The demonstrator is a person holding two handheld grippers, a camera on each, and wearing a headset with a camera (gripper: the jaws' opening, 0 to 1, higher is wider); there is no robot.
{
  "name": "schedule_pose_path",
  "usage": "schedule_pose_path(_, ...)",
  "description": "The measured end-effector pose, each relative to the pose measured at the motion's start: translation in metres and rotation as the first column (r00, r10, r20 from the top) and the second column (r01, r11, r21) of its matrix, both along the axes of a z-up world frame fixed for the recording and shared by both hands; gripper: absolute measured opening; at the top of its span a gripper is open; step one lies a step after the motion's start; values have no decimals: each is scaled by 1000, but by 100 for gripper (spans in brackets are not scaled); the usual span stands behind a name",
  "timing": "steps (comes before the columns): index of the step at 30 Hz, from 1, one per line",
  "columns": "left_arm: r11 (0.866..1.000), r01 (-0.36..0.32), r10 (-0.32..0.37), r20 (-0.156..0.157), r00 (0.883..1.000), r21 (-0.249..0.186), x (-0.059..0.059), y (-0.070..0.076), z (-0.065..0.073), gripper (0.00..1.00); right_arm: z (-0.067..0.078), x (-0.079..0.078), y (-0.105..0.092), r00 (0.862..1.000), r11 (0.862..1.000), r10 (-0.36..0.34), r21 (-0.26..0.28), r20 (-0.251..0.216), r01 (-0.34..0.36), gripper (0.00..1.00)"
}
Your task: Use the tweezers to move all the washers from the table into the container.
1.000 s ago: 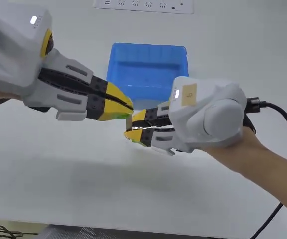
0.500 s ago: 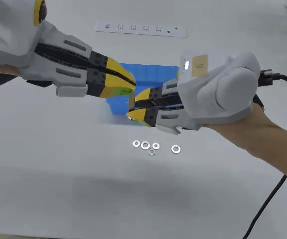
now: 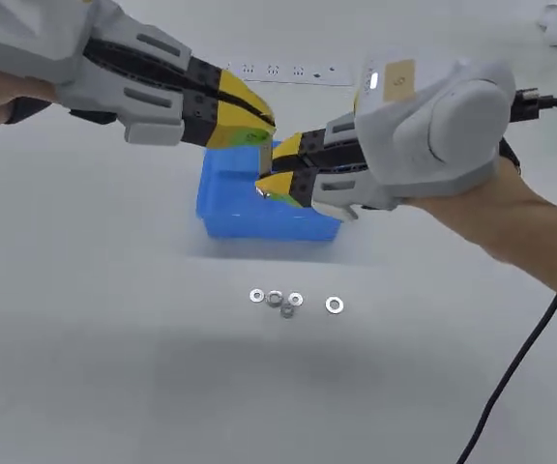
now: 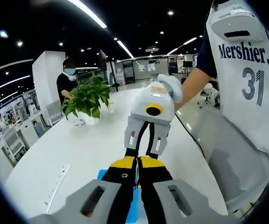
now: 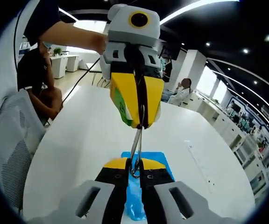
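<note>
1. Raised since a second ago: our left gripper [image 3: 262,126] and right gripper [image 3: 265,184] now meet tip to tip over the blue rectangular plastic container [image 3: 222,211].
2. Slim metal tweezers [image 5: 137,137]: pinched at either end by both pairs of jaws, pressed together. We judge this a regrip for a better picking hold.
3. Five small silver ring-shaped washers [image 3: 276,298]: loose on the white table [image 3: 114,367] near the container's front, awaiting transfer.

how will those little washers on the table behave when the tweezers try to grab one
The washers look thin, shiny and flat on the table, so probably light but slippery; the tweezers may skid them rather than lift. Four sit bunched, so nudging one likely shifts neighbours; the lone washer seems easier.
</note>
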State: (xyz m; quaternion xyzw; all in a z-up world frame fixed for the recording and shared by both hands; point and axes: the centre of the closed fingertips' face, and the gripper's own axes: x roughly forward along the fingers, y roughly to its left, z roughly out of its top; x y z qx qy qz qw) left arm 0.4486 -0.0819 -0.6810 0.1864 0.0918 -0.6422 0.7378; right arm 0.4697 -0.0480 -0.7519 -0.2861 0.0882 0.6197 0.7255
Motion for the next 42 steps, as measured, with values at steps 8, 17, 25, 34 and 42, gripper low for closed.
schedule_pose_path(8,1000,-11,12,-21,1000,23,30,2,-24,6,-23,24,-1,1000,1000,4,-28,-14,-4,10)
schedule_pose_path(17,998,-1,4,-48,999,68,54,8,-63,6,-62,43,3,998,998,1,-57,-66,-5,10)
schedule_pose_path(25,995,13,-7,-56,998,104,62,4,-86,6,-88,53,3,995,997,-6,-71,-103,-1,10)
schedule_pose_path(34,990,52,-44,-60,997,135,57,1,-96,5,-95,48,3,992,997,-5,-74,-129,-4,10)
schedule_pose_path(42,988,53,-47,-41,998,148,58,1,-95,5,-94,47,3,990,998,-13,-68,-142,4,12)
